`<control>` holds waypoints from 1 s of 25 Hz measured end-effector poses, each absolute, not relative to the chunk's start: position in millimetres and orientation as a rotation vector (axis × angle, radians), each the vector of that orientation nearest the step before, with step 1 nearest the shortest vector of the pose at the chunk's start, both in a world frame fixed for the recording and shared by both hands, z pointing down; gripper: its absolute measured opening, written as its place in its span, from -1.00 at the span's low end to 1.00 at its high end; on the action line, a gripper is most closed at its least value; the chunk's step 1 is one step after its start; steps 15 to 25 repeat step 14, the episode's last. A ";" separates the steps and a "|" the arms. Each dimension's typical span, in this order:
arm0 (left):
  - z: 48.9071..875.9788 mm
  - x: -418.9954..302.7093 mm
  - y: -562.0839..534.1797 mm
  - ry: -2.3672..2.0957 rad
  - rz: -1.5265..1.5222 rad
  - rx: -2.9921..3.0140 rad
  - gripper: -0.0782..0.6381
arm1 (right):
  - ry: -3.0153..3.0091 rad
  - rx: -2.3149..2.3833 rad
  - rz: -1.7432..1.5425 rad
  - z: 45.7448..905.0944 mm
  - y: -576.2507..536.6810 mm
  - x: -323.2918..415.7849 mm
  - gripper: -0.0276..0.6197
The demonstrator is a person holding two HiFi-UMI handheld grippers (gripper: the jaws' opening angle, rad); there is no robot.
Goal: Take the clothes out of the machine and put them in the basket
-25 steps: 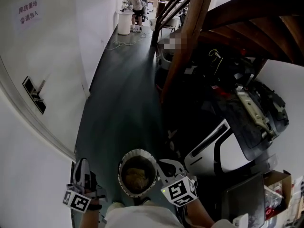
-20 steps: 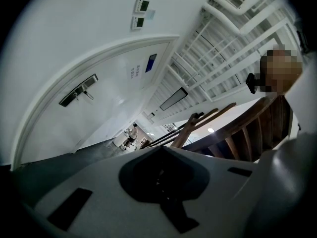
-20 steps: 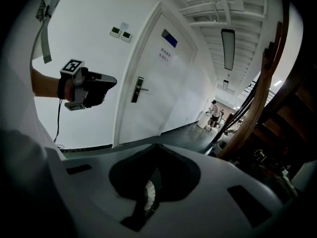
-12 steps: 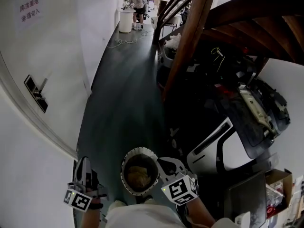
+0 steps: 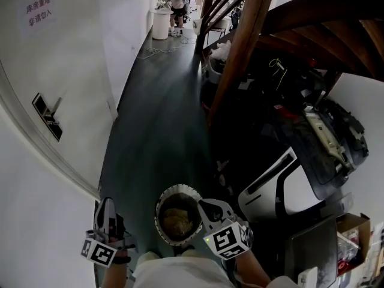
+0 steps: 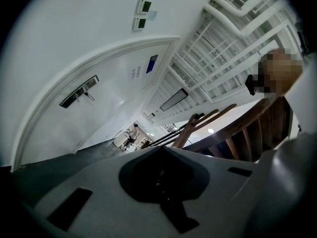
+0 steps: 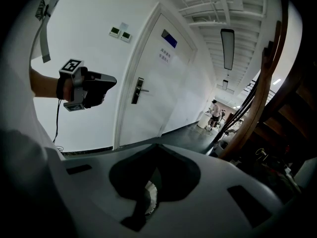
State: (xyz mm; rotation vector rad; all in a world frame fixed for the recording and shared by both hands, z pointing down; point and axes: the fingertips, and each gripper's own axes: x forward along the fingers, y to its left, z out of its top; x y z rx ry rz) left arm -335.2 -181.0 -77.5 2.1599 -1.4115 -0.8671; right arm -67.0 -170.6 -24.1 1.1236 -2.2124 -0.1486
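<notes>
A round white basket [image 5: 161, 204] stands on the dark floor just in front of me, with tan clothes [image 5: 177, 221] bunched inside. My right gripper [image 5: 204, 206] hangs over the basket's right rim, shut and empty; in the right gripper view [image 7: 157, 146] a bit of the basket's rim [image 7: 148, 200] shows below its joined jaws. My left gripper [image 5: 105, 207] is held left of the basket, pointing slightly upward, also shut on nothing [image 6: 161, 148]. The white machine [image 5: 282, 188] with its dark open door [image 5: 327, 155] is at the right.
A white door with a handle [image 5: 47, 117] fills the left. A wooden stair beam [image 5: 240, 47] slants above cluttered dark gear. Down the corridor are people [image 5: 176, 2] and a white bin [image 5: 159, 24]. A cardboard box [image 5: 354, 245] sits at the lower right.
The head view has drifted a little, so the basket sits slightly lower and further right in the picture. Both grippers stay where they were, still shut.
</notes>
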 end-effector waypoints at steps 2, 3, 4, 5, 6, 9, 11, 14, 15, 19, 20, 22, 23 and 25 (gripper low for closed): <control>-76.7 -334.5 -179.5 -1.412 -0.867 2.156 -0.74 | -2.212 1.127 -0.146 -23.4 -170.0 -66.8 -0.88; -76.0 -334.4 -178.7 -1.413 -0.866 2.154 -0.75 | -2.213 1.127 -0.146 -23.4 -170.0 -66.8 -0.88; -75.3 -334.6 -177.9 -1.414 -0.864 2.152 -0.75 | -2.213 1.127 -0.147 -23.3 -170.1 -67.0 -0.88; -74.5 -335.3 -177.2 -1.416 -0.863 2.149 -0.75 | -2.215 1.126 -0.148 -23.1 -170.2 -67.5 -0.88; -73.5 -336.4 -176.3 -1.419 -0.863 2.145 -0.75 | -2.216 1.125 -0.148 -22.8 -170.1 -68.3 -0.88; -70.9 -340.9 -174.0 -1.426 -0.862 2.136 -0.75 | -2.219 1.121 -0.149 -22.0 -169.4 -72.1 -0.88; -70.1 -343.9 -173.8 -1.430 -0.862 2.134 -0.75 | -2.222 1.119 -0.152 -21.7 -169.7 -75.1 -0.88; -69.7 -347.9 -174.8 -1.433 -0.865 2.133 -0.75 | -2.225 1.117 -0.156 -22.0 -170.9 -79.9 -0.88; -69.7 -347.9 -174.8 -1.433 -0.865 2.133 -0.75 | -2.225 1.117 -0.156 -22.0 -170.9 -79.9 -0.88; -69.7 -347.9 -174.8 -1.433 -0.865 2.133 -0.75 | -2.225 1.117 -0.156 -22.0 -170.9 -79.9 -0.88; -69.7 -347.9 -174.8 -1.433 -0.865 2.133 -0.75 | -2.225 1.117 -0.156 -22.0 -170.9 -79.9 -0.88; -69.7 -347.9 -174.8 -1.433 -0.865 2.133 -0.75 | -2.225 1.117 -0.156 -22.0 -170.9 -79.9 -0.88; -69.7 -347.9 -174.8 -1.433 -0.865 2.133 -0.75 | -2.225 1.117 -0.156 -22.0 -170.9 -79.9 -0.88; -69.7 -347.9 -174.8 -1.433 -0.865 2.133 -0.75 | -2.225 1.117 -0.156 -22.0 -170.9 -79.9 -0.88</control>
